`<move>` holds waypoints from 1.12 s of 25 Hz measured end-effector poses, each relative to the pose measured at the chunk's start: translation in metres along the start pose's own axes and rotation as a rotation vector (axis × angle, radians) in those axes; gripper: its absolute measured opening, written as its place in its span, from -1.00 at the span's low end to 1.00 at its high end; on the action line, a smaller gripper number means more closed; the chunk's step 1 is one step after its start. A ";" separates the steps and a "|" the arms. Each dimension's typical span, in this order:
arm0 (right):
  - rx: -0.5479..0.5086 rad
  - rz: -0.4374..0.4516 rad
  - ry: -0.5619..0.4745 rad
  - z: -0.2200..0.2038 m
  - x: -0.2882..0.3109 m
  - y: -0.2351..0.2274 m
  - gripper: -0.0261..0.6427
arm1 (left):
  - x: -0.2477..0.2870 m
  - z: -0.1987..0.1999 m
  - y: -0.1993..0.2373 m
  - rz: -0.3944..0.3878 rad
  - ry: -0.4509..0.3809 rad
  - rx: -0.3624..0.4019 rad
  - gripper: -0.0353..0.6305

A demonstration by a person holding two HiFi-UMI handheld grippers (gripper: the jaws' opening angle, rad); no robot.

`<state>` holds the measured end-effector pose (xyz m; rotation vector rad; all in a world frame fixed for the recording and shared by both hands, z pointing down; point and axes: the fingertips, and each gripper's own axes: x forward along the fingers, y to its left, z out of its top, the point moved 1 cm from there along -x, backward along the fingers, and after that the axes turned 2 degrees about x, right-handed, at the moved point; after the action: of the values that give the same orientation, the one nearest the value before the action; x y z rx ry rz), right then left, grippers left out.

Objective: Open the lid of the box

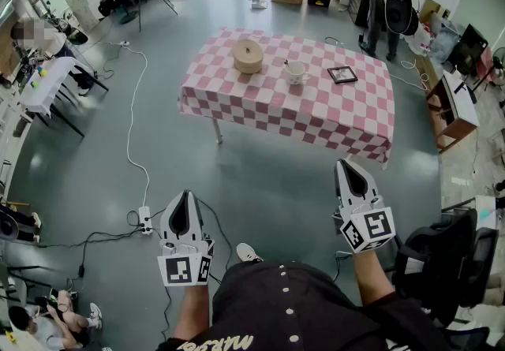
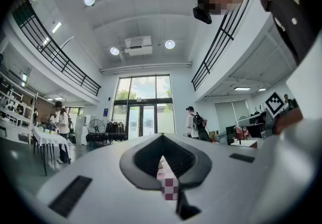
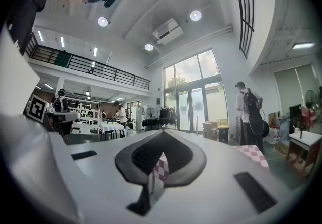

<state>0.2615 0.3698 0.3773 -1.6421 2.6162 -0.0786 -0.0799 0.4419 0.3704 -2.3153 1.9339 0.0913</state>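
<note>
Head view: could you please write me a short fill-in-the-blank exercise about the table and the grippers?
The cloth on the table is checked white and ____.
Between the round box and the dark frame stands a white ____.
The lid is ____ the box, not removed.
The left gripper and right gripper both have their jaws ____.
Missing words: pink; cup; on; shut.

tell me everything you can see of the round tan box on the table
The round tan box is a short upright cylinder that looks like wood or thick card. Its flat lid is on and closed. It stands on the pink and white checked tablecloth, toward the table's far left part in the head view, left of a white cup and apart from it. Only the cloth touches it.
</note>
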 end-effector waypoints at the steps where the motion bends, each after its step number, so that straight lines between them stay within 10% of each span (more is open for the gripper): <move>1: 0.003 0.000 -0.004 0.000 0.000 0.000 -0.92 | -0.001 0.000 0.000 0.001 -0.002 0.000 -0.87; 16: 0.080 0.070 -0.110 0.005 -0.007 0.010 -0.90 | -0.005 -0.006 0.002 0.012 0.005 -0.015 -0.87; 28: 0.066 0.097 -0.100 0.004 0.002 0.017 -0.27 | -0.004 -0.008 0.005 0.014 0.004 -0.018 -0.87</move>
<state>0.2458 0.3756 0.3723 -1.4571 2.5846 -0.0766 -0.0854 0.4435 0.3782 -2.3149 1.9598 0.1050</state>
